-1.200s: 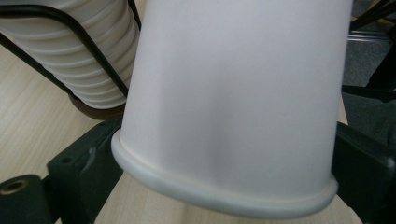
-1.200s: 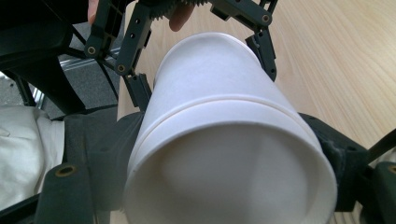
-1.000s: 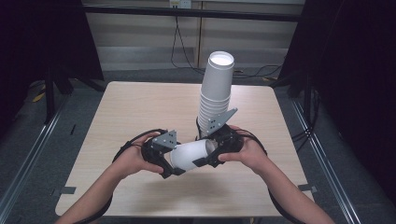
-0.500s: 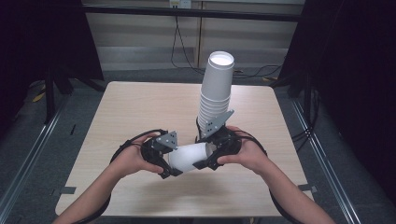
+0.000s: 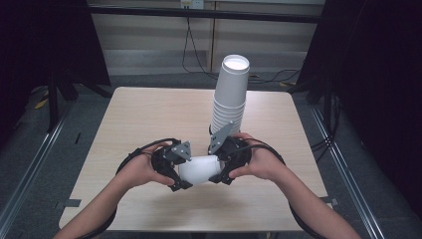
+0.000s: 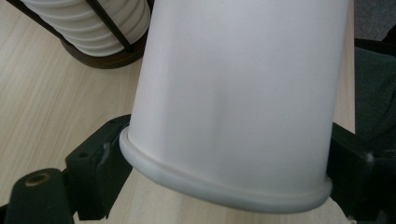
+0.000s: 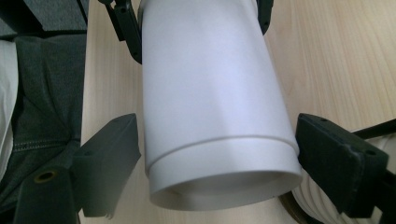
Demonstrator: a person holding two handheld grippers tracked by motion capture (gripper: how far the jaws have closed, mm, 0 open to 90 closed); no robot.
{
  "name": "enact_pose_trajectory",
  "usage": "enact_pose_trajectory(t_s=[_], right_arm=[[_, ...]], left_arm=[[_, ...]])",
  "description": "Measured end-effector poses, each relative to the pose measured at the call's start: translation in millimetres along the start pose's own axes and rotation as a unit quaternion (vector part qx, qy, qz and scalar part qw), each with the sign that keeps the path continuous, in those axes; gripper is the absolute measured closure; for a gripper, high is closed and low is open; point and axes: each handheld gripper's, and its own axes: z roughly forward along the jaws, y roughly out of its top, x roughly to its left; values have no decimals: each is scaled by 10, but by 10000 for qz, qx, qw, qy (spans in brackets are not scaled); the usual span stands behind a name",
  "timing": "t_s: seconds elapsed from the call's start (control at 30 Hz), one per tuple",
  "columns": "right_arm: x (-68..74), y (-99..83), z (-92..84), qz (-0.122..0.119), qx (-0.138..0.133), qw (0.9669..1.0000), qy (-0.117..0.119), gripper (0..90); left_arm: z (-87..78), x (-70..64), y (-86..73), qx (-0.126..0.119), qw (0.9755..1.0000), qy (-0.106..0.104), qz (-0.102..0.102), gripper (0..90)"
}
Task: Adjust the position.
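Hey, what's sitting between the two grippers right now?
A white paper cup on its side, between the left gripper and right gripper, in the high view.

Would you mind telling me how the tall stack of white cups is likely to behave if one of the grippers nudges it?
The stack of white cups is tall, narrow and already leaning, so it probably tips easily. The cups look thin-walled, so likely light and easy to dent. The single cup lying between the grippers would probably roll on the table if released.

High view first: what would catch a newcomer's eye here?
A tall stack of white paper cups stands upside down mid-table, leaning slightly. Just in front of it, a single white cup lies sideways between the left gripper and the right gripper, above the pale wooden table.
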Motion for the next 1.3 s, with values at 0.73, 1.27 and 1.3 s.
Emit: enact_pose_trajectory(t_s=[0.73,1.27,1.3], right_arm=[[34,75,35,-172,620,9979,82,144],[44,118,151,-197,782,9966,177,167],[41,118,154,-213,767,9966,189,196]], left_arm=[[32,-34,106,286,9995,-40,156,127],[46,-35,131,354,9992,-79,162,127],[45,-35,134,340,9993,-51,173,127]])
